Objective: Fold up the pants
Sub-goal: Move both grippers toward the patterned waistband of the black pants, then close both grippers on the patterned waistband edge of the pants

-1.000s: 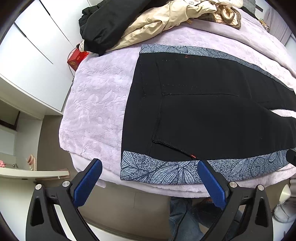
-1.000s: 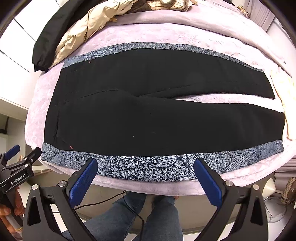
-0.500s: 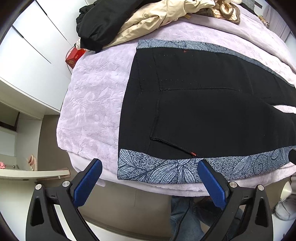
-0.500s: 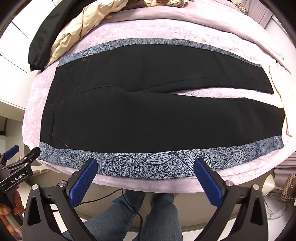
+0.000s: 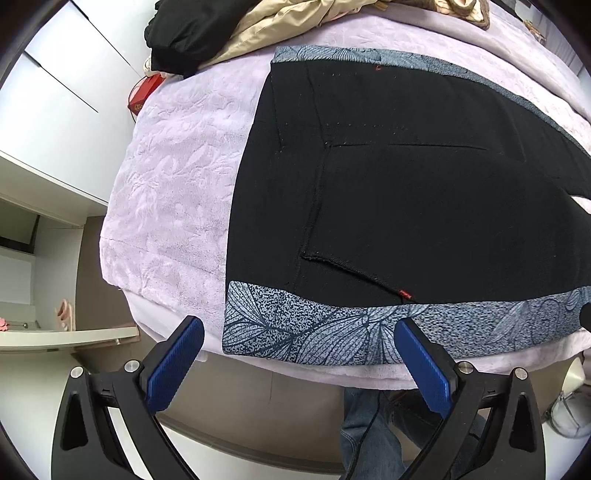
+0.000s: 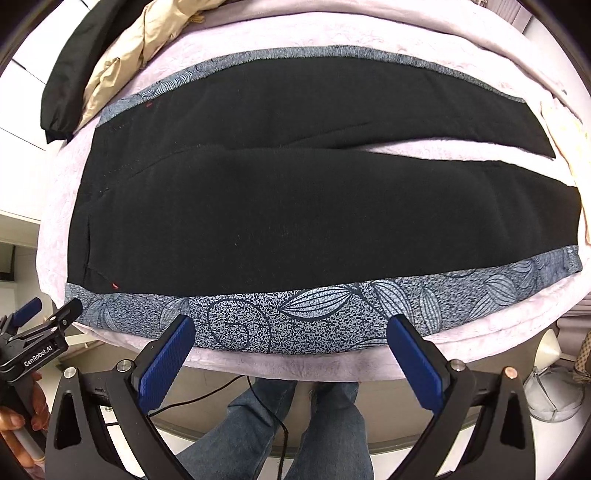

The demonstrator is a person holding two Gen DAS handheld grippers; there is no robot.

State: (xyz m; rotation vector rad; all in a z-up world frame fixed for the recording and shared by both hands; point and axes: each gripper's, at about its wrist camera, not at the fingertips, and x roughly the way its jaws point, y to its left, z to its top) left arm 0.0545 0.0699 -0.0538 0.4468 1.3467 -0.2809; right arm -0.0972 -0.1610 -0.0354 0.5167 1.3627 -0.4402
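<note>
**Operator:** Report tool status.

**Inspector:** The left gripper [image 5: 299,334], black-framed with blue ribbed pads, has its jaws spread wide and holds nothing. It hovers off the near bed edge, just short of the waist corner of the garment. The right gripper [image 6: 290,334], same build, is likewise spread and empty, positioned off the near edge about midway along the leg.

**Operator:** Locate the workpiece.

**Inspector:** The black fabric pants with blue-grey leaf-print side stripes [image 6: 295,229] lie flat on the lilac embossed bed cover [image 5: 173,192]. The waist lies toward the left gripper, the hems to the right. The 2 legs lie side by side, with a narrow gap between them toward the hems. A heap of black and beige garments [image 5: 229,33] lies at the far end of the bed, apart from the pants.

**Operator:** Progress?

**Inspector:** Judged at 0 folds complete. The garment is spread and smoothed, ready. Remaining: grasp the near striped edge at 2 points, fold leg onto leg, then fold lengthwise.
</note>
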